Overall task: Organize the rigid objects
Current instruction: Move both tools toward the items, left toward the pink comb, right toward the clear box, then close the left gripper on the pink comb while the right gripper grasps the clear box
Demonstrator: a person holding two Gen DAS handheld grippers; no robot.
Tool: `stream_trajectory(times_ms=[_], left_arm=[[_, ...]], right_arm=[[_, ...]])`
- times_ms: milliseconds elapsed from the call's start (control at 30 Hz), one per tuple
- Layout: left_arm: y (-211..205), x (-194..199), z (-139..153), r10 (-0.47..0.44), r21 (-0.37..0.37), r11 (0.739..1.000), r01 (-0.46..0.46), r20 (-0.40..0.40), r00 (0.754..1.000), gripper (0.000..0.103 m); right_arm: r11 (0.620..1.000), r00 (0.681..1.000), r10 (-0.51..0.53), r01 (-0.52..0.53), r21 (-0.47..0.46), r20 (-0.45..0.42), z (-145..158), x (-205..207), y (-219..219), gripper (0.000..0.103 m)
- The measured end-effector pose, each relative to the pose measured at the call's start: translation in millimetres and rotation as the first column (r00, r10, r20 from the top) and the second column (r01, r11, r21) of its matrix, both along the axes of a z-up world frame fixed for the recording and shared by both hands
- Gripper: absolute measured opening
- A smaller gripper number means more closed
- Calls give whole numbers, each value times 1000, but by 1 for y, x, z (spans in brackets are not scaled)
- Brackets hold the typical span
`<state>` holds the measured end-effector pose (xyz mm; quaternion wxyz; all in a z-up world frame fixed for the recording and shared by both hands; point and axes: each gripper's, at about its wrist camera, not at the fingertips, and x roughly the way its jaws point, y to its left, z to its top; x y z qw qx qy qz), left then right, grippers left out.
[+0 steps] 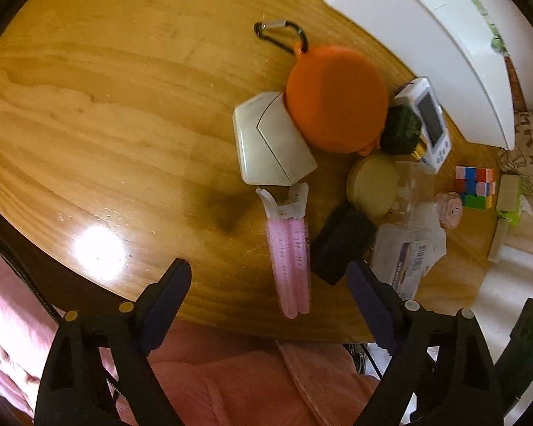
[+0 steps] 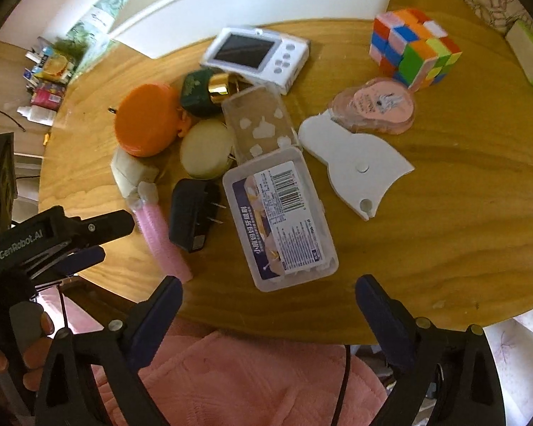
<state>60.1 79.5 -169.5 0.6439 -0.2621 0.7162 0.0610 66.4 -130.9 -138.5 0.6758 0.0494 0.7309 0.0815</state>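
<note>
Both tongs hang spread wide and empty over the near edge of the round wooden table: the left gripper above the pink hair roller clip, the right gripper just short of the clear plastic box. Beyond them the objects crowd together mid-table, a black plug adapter lying between clip and box. An orange round case sits behind these, and a colour cube stands toward the far right edge.
</note>
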Motion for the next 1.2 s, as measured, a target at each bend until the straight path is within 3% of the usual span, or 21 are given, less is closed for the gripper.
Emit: stream_trajectory(times_ms=[200, 233, 467, 833, 967, 1200], left_arm=[[3, 8, -11, 10, -38, 999, -11, -45, 999, 79], [3, 9, -12, 9, -43, 999, -11, -50, 999, 71], [3, 15, -22, 10, -91, 996, -19, -99, 995, 51], [4, 19, -41, 39, -151, 987, -62, -152, 988, 32], [1, 22, -51, 51, -169, 982, -81, -171, 984, 30], [8, 19, -54, 65, -184, 978, -97, -169, 983, 29]], right_arm=[[1000, 998, 4, -4, -7, -59, -13, 9, -1, 94], [1000, 998, 5, -5, -7, -65, -15, 10, -1, 94], [1000, 994, 8, -9, -13, -109, -25, 20, 3, 88], [1000, 989, 4, -7, -19, -149, -38, 31, -7, 82], [1000, 985, -1, -2, -20, -171, -45, 32, -7, 68], [1000, 986, -6, 6, -1, -164, -45, 23, -12, 67]])
